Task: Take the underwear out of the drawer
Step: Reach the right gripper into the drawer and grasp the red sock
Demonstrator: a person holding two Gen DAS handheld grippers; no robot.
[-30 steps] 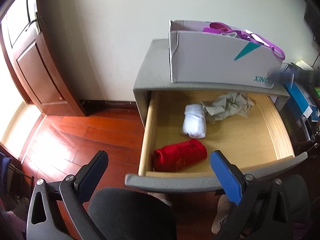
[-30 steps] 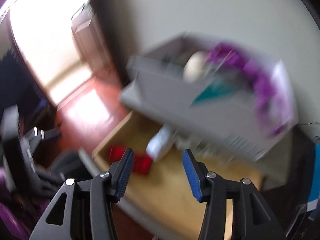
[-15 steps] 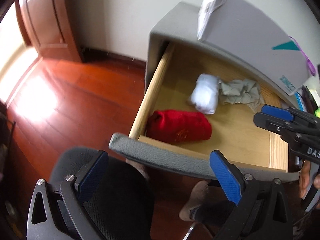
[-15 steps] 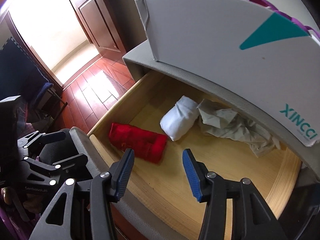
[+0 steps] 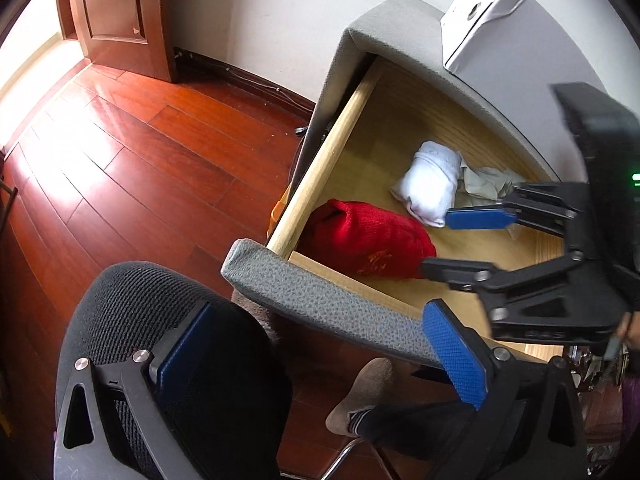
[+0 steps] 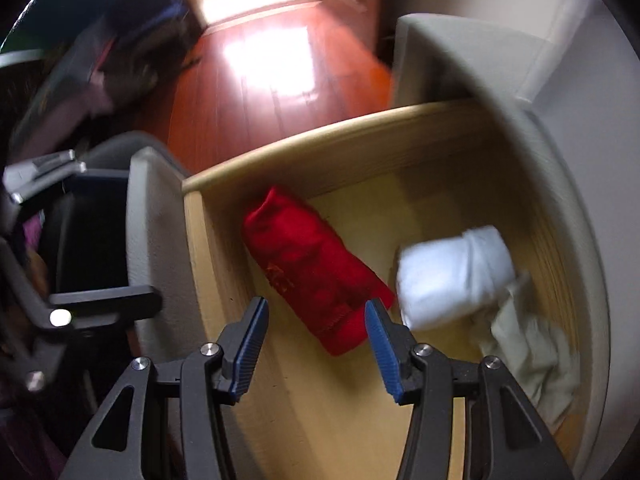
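The wooden drawer (image 5: pixel 320 168) (image 6: pixel 304 140) stands open with a grey padded front (image 5: pixel 320 300). A rolled red underwear (image 5: pixel 364 240) (image 6: pixel 316 272) lies in its front left corner. A rolled white garment (image 5: pixel 432 184) (image 6: pixel 452 276) and a crumpled beige cloth (image 5: pixel 488 180) (image 6: pixel 528 340) lie behind it. My right gripper (image 6: pixel 316 336) (image 5: pixel 452 240) is open inside the drawer, its fingers on either side of the red roll's near end, apart from it. My left gripper (image 5: pixel 320 360) is open and empty outside the drawer, below its front.
A black mesh chair (image 5: pixel 160 320) is under my left gripper. A white box (image 5: pixel 520 40) sits on the grey cabinet top (image 5: pixel 392 28). Red wooden floor (image 5: pixel 140 152) and a door (image 5: pixel 116 12) lie to the left. A socked foot (image 5: pixel 360 396) is below the drawer.
My right gripper has swung down into the drawer and now straddles the end of the red roll. My left gripper has drifted left and lower, away from the drawer.
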